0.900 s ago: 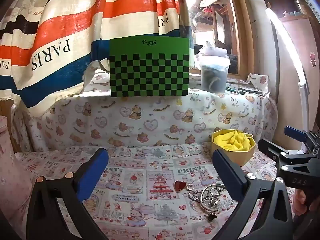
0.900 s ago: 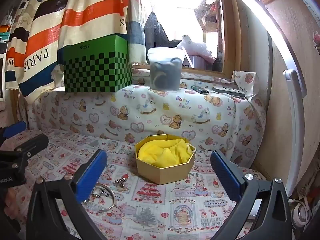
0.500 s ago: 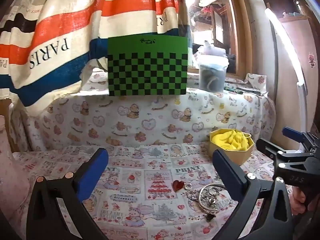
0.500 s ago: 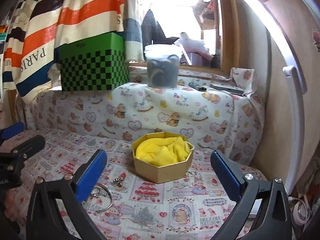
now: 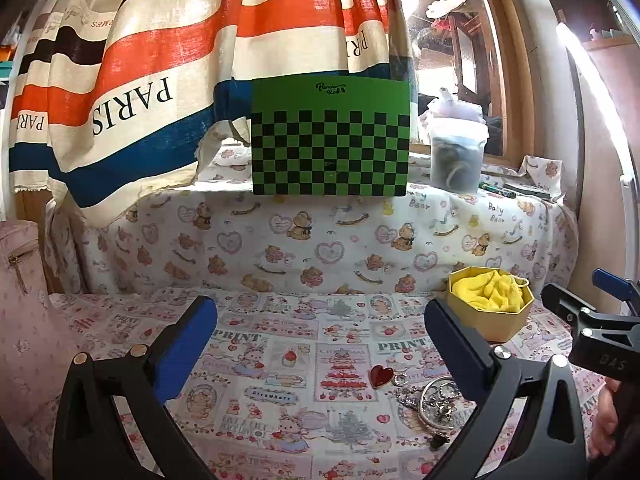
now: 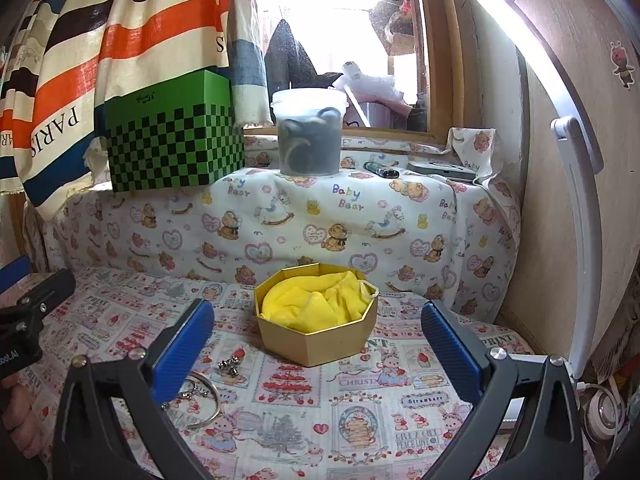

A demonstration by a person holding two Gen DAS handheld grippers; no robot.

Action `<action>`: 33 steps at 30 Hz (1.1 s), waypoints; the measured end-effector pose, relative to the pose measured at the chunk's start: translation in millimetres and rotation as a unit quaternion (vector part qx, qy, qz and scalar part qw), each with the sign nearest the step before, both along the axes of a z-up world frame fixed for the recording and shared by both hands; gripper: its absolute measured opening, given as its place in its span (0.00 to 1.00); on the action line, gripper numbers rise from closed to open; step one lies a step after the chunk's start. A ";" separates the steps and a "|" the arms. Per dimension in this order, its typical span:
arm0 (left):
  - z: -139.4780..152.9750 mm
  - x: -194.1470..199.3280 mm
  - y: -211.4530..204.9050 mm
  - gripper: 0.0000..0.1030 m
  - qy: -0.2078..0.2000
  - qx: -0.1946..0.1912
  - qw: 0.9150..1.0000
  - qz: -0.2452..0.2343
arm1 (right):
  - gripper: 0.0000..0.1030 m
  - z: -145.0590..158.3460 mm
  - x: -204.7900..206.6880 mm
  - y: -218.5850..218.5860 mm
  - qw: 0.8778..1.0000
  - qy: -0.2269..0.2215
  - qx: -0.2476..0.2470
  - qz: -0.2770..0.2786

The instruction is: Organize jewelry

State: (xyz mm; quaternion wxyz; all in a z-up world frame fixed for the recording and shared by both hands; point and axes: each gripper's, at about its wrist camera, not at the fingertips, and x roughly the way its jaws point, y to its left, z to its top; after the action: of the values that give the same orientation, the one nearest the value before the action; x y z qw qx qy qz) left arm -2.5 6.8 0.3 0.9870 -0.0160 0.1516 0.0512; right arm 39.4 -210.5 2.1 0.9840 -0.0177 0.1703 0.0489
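the left gripper [image 5: 320, 344] and right gripper [image 6: 318, 344] are held with jaws spread wide, nothing gripped. just ahead, a silver bangle [image 5: 434, 400] and red heart charm [image 5: 381, 376] are laid on the printed cloth [image 5: 280, 360]. beyond, a gold box [image 6: 320, 344] is lined with yellow fabric [image 6: 320, 300].

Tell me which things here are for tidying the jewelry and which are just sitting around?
For the job: gold box with the yellow cloth, red heart charm, silver bangle with its charms, left gripper, right gripper, both open.

Just lying about: green checkered box, plastic tub, striped curtain, lighter.
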 end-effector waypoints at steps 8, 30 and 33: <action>-0.4 1.9 -0.4 1.00 0.006 0.003 1.000 -0.009 | 1.00 0.5 -3.2 4.5 1.000 -0.004 -0.009 0.009; 0.7 0.0 -3.9 1.00 0.001 0.000 0.999 -0.043 | 1.00 1.7 -2.8 4.6 1.000 -0.004 -0.011 0.009; 0.9 -0.1 -7.1 1.00 0.001 0.005 0.999 -0.053 | 1.00 0.8 -0.1 2.9 1.000 0.003 -0.007 0.009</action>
State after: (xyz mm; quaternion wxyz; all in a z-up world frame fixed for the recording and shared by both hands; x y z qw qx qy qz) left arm -2.5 -0.3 1.1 0.9883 -0.0033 0.1527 -0.0004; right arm 39.4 -207.6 3.0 0.9828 -0.0259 0.1738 0.0566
